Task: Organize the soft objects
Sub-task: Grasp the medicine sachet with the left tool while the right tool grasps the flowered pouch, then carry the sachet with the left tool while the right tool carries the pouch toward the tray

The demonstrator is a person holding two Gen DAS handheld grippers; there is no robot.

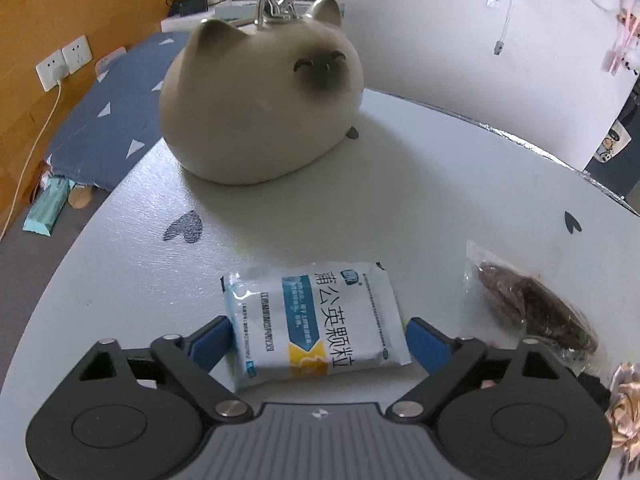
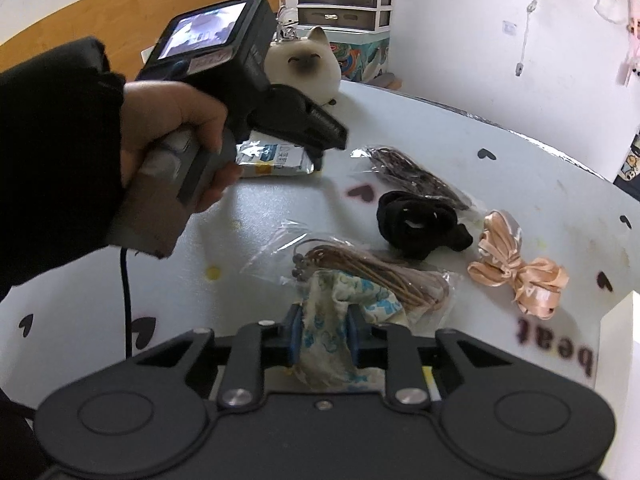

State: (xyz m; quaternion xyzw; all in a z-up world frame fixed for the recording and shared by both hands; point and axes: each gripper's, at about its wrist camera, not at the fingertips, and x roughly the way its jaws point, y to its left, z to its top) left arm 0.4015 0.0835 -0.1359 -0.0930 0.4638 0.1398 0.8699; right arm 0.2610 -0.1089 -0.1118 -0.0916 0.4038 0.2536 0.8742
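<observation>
Cat figure (image 1: 260, 104): on the counter (image 1: 440, 184), at its far edge.
Sachet (image 1: 316, 320): on the counter, nearer than the cat figure, between the spread jaws of the left gripper (image 1: 320, 340).
Dark packet (image 2: 416, 176): right of the sachet.
Black band (image 2: 420, 224): nearer than the dark packet.
Ribbon (image 2: 516, 268): right of the black band, toward the counter's right edge.
Cord packet (image 2: 372, 272): near edge, partly under the cloth (image 2: 332, 328) held in the right gripper (image 2: 322, 334).

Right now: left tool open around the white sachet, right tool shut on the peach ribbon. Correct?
Not quite. The right tool is shut on a blue-patterned cloth, not the peach ribbon, which lies free on the table to its right, as the right wrist view shows. The rest holds: the left tool is open around the white sachet.
</observation>
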